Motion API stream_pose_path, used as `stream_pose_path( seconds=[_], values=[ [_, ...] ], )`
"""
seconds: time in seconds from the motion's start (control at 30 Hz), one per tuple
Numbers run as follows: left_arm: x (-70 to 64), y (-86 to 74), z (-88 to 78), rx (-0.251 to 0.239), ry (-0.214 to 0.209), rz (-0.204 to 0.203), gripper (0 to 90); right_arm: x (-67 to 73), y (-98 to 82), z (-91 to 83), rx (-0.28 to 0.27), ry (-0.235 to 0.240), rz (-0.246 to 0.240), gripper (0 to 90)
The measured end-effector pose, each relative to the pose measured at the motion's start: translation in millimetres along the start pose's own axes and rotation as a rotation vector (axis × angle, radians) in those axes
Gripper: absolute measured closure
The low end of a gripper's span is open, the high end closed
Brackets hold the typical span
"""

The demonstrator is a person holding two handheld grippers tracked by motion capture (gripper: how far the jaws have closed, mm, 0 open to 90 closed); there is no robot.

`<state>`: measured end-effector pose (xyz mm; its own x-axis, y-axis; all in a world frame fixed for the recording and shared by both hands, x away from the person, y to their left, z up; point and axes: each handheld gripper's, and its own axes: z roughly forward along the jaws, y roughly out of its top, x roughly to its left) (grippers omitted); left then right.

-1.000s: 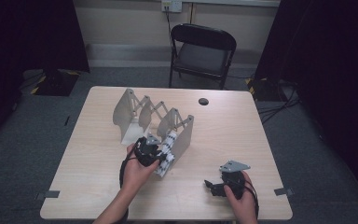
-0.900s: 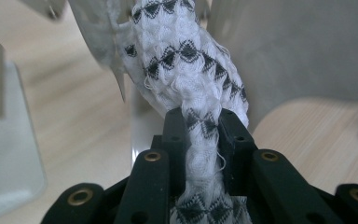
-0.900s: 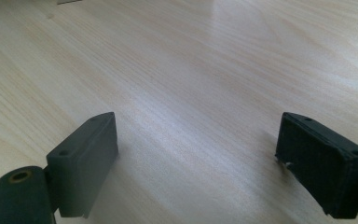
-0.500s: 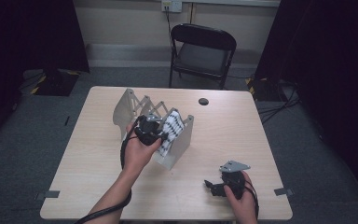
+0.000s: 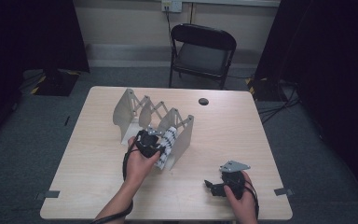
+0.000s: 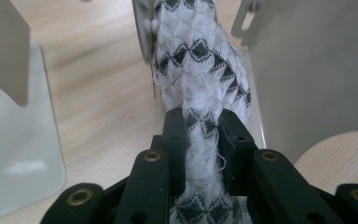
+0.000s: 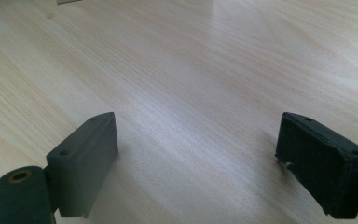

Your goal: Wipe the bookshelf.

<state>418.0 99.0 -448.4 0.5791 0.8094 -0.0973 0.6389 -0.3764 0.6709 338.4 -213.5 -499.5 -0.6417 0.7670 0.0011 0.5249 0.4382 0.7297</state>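
The left gripper (image 6: 204,122) clamps a rolled patterned cloth (image 6: 200,70), which reaches ahead of its jaws into the near slot of the folding rack (image 5: 179,135) — seated, apparently, but not released. The right gripper (image 7: 196,154) gapes empty over the table (image 7: 191,56).
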Motion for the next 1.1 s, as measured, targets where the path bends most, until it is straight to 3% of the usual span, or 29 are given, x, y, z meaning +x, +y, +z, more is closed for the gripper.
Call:
stream_pose_path(
  seconds=[0.13, 0.23, 0.53, 0.67, 0.8, 1.1],
  values=[
    [-3.6, -7.6, 3.3, 0.016, -0.009, 0.005, 75.2, 0.0, 0.0, 0.0, 0.0, 0.0, 0.0, 12.0],
    [-8.0, -3.6, -3.1, 0.014, -0.021, 0.02, 75.2, 0.0, 0.0, 0.0, 0.0, 0.0, 0.0, 12.0],
    [-14.4, 40.3, -51.4, -0.073, 0.015, 0.075, 75.2, 0.0, 0.0, 0.0, 0.0, 0.0, 0.0, 12.0],
    [-12.8, 55.3, -63.3, -0.101, 0.042, 0.084, 75.2, 0.1, 0.0, 0.0, -0.001, -0.001, 0.001, 12.0],
    [-9.6, 58.0, -60.0, -0.11, 0.054, 0.058, 75.3, 0.1, 0.0, 0.1, -0.001, -0.001, 0.001, 12.0],
    [-10.1, 47.2, -42.0, -0.076, 0.067, 0.055, 75.3, 0.0, 0.0, 0.0, 0.0, 0.0, 0.0, 12.0]
  ],
)
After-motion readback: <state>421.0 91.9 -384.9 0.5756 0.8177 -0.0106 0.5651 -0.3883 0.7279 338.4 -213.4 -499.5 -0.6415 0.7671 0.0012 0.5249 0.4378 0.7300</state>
